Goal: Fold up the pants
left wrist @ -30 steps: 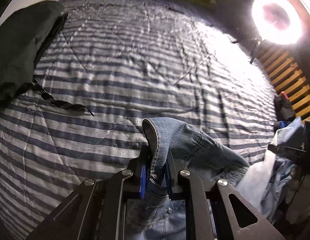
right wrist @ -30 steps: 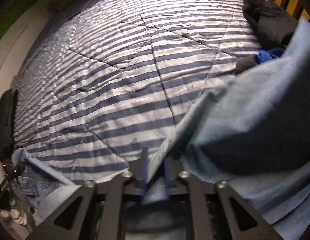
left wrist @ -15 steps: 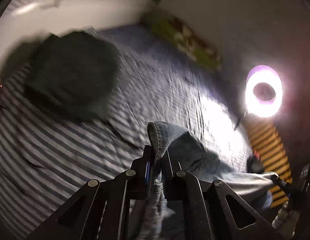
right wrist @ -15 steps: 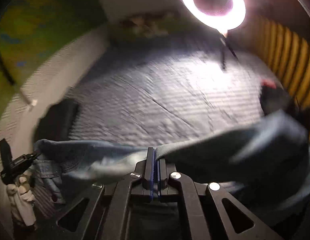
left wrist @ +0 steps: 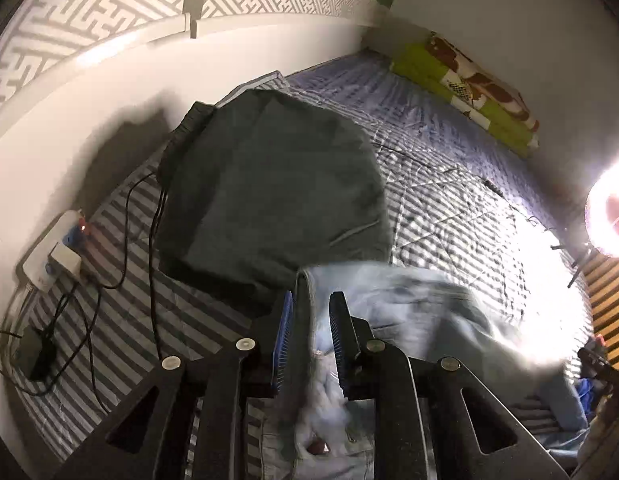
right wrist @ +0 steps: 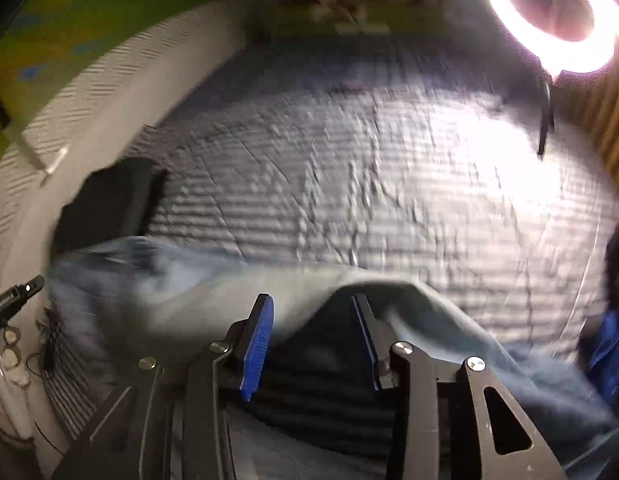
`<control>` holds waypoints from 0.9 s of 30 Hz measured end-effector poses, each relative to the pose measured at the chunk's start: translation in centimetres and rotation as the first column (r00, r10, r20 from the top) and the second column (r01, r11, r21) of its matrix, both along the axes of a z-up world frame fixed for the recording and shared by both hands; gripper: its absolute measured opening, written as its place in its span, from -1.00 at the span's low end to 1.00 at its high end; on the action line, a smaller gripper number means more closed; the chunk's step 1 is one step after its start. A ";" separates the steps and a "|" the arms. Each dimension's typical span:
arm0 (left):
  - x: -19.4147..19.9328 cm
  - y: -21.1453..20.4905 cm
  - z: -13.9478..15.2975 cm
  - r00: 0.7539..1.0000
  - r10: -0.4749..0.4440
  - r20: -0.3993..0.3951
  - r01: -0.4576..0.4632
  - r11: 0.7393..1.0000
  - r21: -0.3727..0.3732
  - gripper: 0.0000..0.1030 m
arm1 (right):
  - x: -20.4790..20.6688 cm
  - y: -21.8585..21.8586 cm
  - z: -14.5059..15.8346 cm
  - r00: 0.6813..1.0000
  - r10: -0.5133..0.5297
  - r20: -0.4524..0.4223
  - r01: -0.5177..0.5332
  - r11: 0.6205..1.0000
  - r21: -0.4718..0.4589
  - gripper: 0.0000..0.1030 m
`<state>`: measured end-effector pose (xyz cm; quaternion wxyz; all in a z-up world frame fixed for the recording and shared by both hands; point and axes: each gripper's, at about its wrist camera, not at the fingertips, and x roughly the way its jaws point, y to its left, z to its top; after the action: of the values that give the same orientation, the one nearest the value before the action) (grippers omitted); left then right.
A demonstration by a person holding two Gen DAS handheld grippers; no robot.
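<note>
Light blue jeans [left wrist: 413, 308] stretch blurred above the striped quilt [left wrist: 449, 200], spanning from one gripper to the other. My left gripper [left wrist: 311, 312] is opening. A hemmed denim edge stands between its blue pads [left wrist: 284, 332], with slim gaps on both sides. In the right wrist view the jeans [right wrist: 197, 300] sag across in front of my right gripper [right wrist: 313, 316]. Its jaws are opening wide, and the cloth droops past them, clear of the pads [right wrist: 258, 344].
A folded dark grey garment [left wrist: 269, 184] lies on the quilt by the white bed frame [left wrist: 121, 76], just beyond the jeans. A power strip [left wrist: 53, 256] with black cables sits at the left. A ring light [right wrist: 549, 12] glares at the right; a green patterned cushion [left wrist: 469, 92] lies far back.
Both grippers were shut on the jeans and swung up and toward the dark garment. Now both pairs of jaws have parted and the denim is slipping loose.
</note>
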<state>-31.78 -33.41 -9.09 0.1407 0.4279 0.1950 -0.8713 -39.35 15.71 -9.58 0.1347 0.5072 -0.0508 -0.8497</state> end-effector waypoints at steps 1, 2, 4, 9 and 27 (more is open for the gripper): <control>0.5 0.1 -0.2 1.000 -0.004 -0.011 0.004 1.000 0.012 -0.55 | 0.7 0.6 -0.8 1.000 -0.004 0.010 0.005 1.000 -0.013 -0.30; 1.2 0.1 -0.3 1.000 -0.006 -0.017 0.006 1.000 0.025 -0.51 | 1.2 1.0 -1.1 1.000 0.001 0.016 -0.001 1.000 -0.017 -0.30; 3.2 0.3 -0.1 1.000 -0.019 -0.023 0.020 0.999 0.036 -0.38 | 3.3 2.0 -1.8 0.999 0.021 0.028 -0.021 1.000 -0.006 -0.29; 10.9 0.9 -1.6 0.998 -0.065 0.004 0.064 0.997 0.035 -0.01 | 10.8 7.6 -2.4 0.999 0.033 0.003 -0.033 0.999 -0.016 -0.16; 21.5 8.0 -15.9 0.946 -0.122 0.299 0.083 0.987 0.137 0.29 | 27.7 34.1 -2.8 0.869 -0.494 0.037 0.494 0.862 -0.114 0.18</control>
<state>-10.31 -25.38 -25.01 0.0971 0.5754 0.2014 -0.7867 -11.63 49.79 -12.38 -0.0574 0.4709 -0.2300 -0.8497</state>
